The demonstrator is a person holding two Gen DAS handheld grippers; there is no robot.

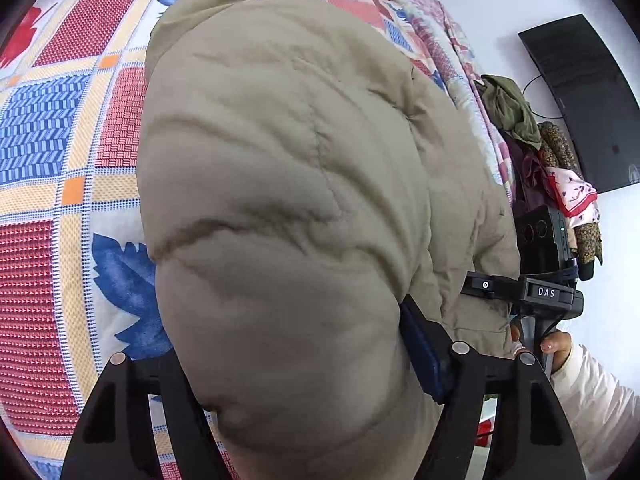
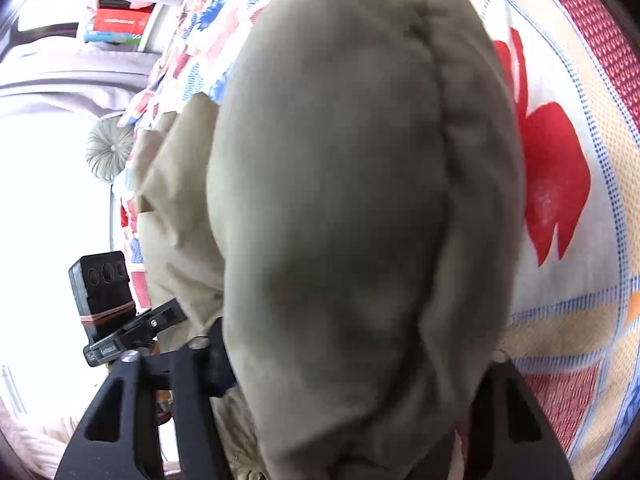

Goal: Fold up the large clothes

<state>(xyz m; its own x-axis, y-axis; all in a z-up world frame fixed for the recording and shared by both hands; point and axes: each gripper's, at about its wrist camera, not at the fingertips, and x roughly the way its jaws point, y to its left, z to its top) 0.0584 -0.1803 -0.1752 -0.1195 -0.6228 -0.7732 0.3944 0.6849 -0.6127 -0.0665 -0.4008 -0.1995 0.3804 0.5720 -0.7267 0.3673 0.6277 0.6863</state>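
Note:
A large beige padded jacket (image 1: 288,184) lies over the patterned bedspread (image 1: 52,128). My left gripper (image 1: 304,384) is shut on a thick puffed fold of the jacket, which bulges up between its black fingers (image 1: 424,356) and hides the fingertips. My right gripper (image 2: 352,380) is likewise shut on another thick fold of the same jacket (image 2: 352,160), which fills most of the right wrist view. The right gripper's body (image 1: 540,292) shows at the right edge of the left wrist view, held by a hand (image 1: 556,344). The left gripper's body (image 2: 108,300) shows at the lower left of the right wrist view.
The bed's quilt has red, blue and orange squares with leaf prints (image 2: 560,176). A pile of clothes (image 1: 560,160) and a dark screen (image 1: 588,100) stand beside the bed's far edge. A round grey cushion (image 2: 110,148) and shelves (image 2: 116,24) lie beyond the other side.

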